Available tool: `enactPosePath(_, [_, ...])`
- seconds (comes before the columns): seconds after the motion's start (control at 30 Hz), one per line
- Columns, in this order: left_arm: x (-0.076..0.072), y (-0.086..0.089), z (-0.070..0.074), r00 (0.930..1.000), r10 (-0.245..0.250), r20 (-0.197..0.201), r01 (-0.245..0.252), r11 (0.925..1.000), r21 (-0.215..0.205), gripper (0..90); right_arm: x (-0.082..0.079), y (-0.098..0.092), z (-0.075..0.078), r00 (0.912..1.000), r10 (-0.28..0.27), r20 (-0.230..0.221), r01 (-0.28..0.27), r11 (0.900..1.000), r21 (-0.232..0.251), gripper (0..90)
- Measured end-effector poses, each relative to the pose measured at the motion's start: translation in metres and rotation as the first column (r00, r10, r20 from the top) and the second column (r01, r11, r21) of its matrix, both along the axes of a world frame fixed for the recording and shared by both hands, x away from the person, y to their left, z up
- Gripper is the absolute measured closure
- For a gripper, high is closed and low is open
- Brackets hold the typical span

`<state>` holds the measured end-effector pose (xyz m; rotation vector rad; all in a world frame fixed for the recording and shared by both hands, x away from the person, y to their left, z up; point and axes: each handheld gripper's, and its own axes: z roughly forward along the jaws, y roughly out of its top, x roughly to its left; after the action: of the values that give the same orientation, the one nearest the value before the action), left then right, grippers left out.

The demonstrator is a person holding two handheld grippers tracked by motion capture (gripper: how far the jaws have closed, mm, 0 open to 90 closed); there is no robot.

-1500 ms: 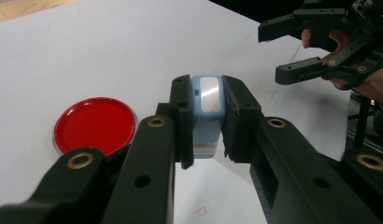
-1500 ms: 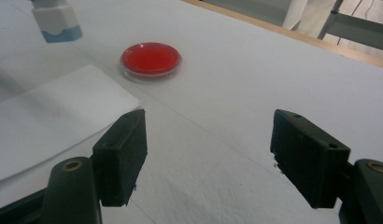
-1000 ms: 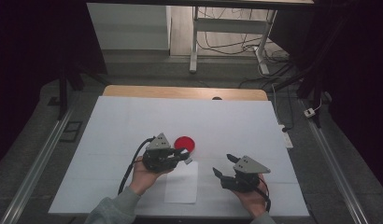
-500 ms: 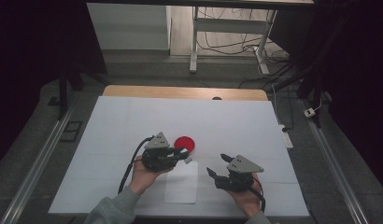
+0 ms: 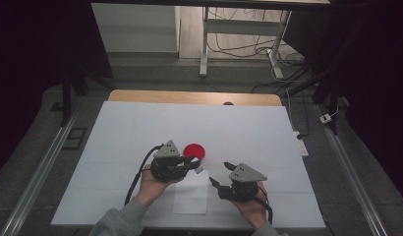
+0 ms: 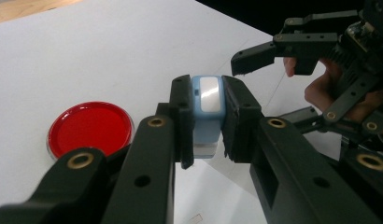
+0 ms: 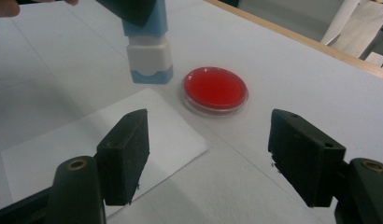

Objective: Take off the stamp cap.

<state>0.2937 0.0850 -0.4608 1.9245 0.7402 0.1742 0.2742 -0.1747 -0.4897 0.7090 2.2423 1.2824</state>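
A blue and white stamp-like block (image 6: 207, 107) hangs just above the table, and my left gripper (image 6: 208, 88) is shut on its blue upper part. From the right gripper view the block (image 7: 149, 56) shows its white lower end pointing down, near the far corner of a white paper sheet (image 7: 87, 135). A round red dish (image 5: 194, 150) lies flat just beyond the left gripper (image 5: 197, 164). My right gripper (image 5: 218, 172) stands open to the right of the sheet, nothing between its jaws, which point toward the block.
The white table cover (image 5: 140, 128) spreads wide around both hands, with a wooden edge (image 5: 189, 97) at the far side. Table legs and cables (image 5: 268, 54) stand on the floor beyond it. Metal rails (image 5: 37, 172) run along both sides.
My right gripper has slid a little to the left, closer to the paper and the left gripper. The left gripper and the block have stayed put.
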Motion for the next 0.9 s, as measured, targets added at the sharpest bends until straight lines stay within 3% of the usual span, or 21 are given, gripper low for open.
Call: enactPosePath(0.9, [0.0, -0.002, -0.001, 1.0, -0.002, -0.004, 0.002, 1.0, -0.009, 75.6, 0.004, 0.031, -0.007, 0.9998, 0.013, 0.012, -0.013, 0.999, -0.029, 32.3])
